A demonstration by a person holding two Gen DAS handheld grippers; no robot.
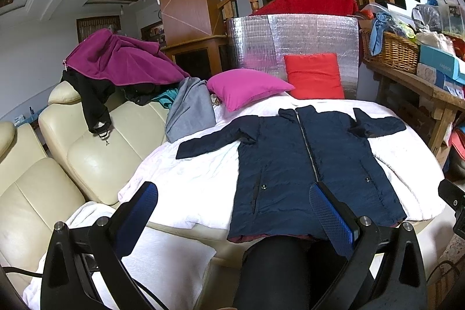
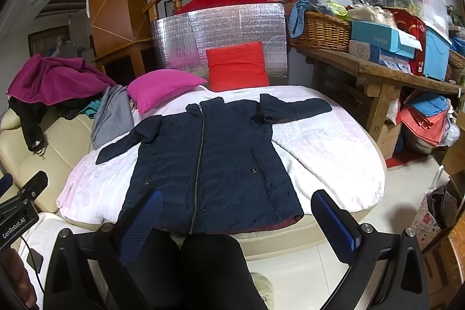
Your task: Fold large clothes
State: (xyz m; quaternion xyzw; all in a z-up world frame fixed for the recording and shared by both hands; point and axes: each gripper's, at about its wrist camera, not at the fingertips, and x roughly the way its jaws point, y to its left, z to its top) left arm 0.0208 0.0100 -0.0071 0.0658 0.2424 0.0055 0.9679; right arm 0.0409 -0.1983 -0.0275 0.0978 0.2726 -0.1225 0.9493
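Observation:
A navy zip-up padded jacket (image 1: 305, 161) lies flat, front up, on a white quilt (image 1: 189, 179) over a round surface. Both sleeves are spread out to the sides. It also shows in the right wrist view (image 2: 215, 161). My left gripper (image 1: 234, 201) is open and empty, held above the jacket's hem near the front edge. My right gripper (image 2: 237, 207) is open and empty, also above the hem. Neither touches the jacket. My dark-clad legs (image 2: 209, 266) show below the hem.
A cream leather sofa (image 1: 87, 159) stands at the left with a purple and a black garment (image 1: 116, 63) and a grey one (image 1: 191, 109). Pink (image 1: 247, 89) and red (image 1: 314, 76) cushions sit behind the jacket. A cluttered wooden table (image 2: 386, 71) stands at the right.

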